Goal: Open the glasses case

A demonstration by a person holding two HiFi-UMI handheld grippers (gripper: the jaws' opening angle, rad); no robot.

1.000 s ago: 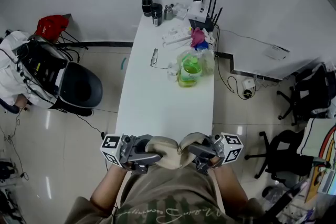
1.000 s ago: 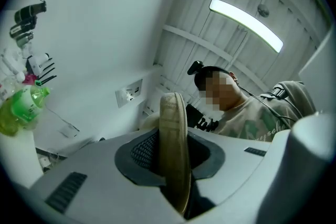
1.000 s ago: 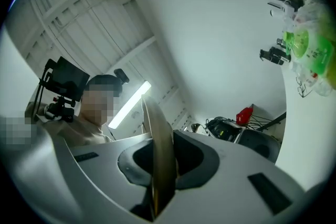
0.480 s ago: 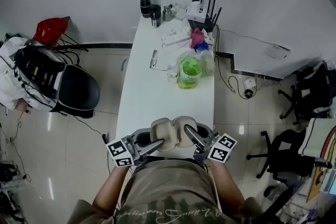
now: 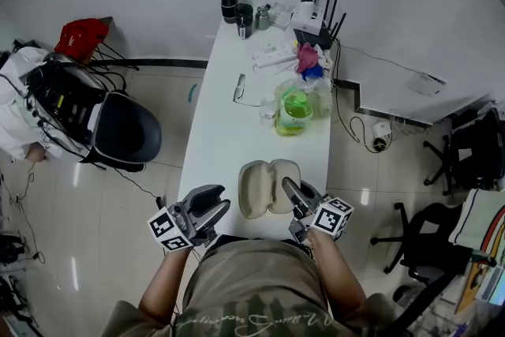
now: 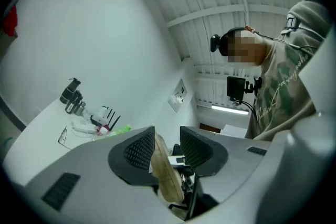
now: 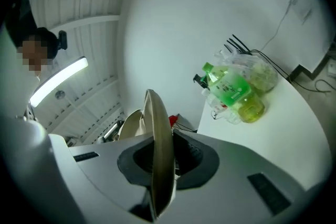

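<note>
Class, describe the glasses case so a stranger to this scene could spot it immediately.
Find the long white table running away from the person. At its near end, closest to the person, lies the glasses case. It is the only beige thing there, spread open in two rounded halves, well apart from the green bottle further up.

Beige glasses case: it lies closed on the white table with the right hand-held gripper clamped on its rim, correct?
Not closed: the beige glasses case lies open, its two halves spread on the white table, as the head view shows. The right hand-held gripper is clamped on its rim.
</note>
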